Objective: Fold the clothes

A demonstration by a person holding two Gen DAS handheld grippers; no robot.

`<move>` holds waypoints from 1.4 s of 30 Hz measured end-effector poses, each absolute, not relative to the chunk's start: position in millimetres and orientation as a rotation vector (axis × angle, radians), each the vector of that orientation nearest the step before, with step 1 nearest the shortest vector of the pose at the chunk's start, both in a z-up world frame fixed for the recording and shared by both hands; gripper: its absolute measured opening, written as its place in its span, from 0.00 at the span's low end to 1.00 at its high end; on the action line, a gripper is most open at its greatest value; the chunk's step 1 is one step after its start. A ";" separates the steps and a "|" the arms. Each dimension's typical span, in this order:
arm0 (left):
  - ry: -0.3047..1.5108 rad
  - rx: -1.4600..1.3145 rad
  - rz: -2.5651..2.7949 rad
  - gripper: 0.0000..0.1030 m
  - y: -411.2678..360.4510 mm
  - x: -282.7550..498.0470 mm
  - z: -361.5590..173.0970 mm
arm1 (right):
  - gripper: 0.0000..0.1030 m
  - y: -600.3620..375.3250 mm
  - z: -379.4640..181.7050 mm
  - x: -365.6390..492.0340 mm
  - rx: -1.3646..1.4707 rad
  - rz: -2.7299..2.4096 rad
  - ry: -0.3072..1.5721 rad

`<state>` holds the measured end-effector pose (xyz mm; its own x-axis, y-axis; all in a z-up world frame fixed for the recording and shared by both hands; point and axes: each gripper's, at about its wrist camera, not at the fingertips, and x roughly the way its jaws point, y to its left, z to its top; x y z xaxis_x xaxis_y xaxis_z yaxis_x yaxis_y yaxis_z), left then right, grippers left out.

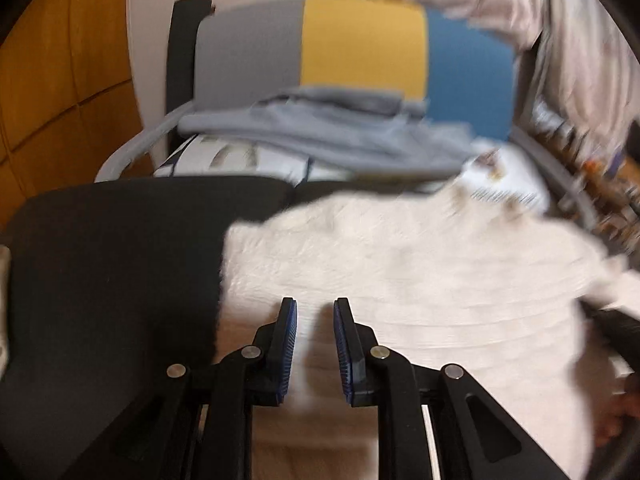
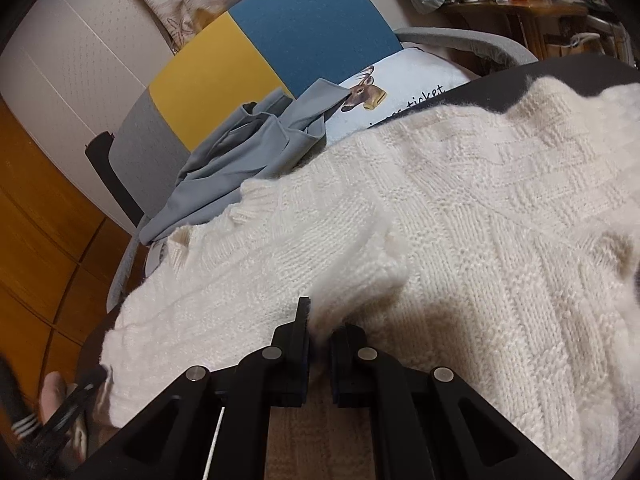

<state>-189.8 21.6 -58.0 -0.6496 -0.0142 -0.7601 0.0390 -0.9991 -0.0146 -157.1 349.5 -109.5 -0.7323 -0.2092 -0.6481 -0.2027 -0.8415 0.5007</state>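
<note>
Cream knitwear fills the foreground of both wrist views: a white sweater (image 2: 460, 216) lies spread over a dark surface (image 1: 112, 264) whose make I cannot tell. It is thick and fuzzy, knitted in blocks of ribbed and basket-weave pattern, with a ribbed band along the edge that faces the chair. Part of it is folded over itself, making a soft, rounded hump just ahead of the right-hand tool. In the left view the sweater is smeared by motion blur, and its texture shows only as faint curved lines.

Behind the sweater stands a chair (image 2: 280, 44) with a back panelled in grey, yellow and blue. A grey garment (image 2: 248, 156) lies crumpled on its seat, just beside the sweater's ribbed edge, on top of a pale cushion (image 2: 404, 92) printed with a deer's head and some lettering. Orange wooden panelling (image 2: 44, 240) runs along the left side.

Right gripper (image 2: 318, 320): its jaws are closed on a fold of the sweater, with knit bulging up between and around the tips. Left gripper (image 1: 315, 308): its jaws stand apart above the sweater, their blue ridged pads showing and nothing pinched between them.
</note>
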 end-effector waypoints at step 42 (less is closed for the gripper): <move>0.195 1.281 -2.881 0.21 5.3 -182.0 -66.0 | 0.60 736.0 -95.2 -75.1 1.452 -3.321 -1.329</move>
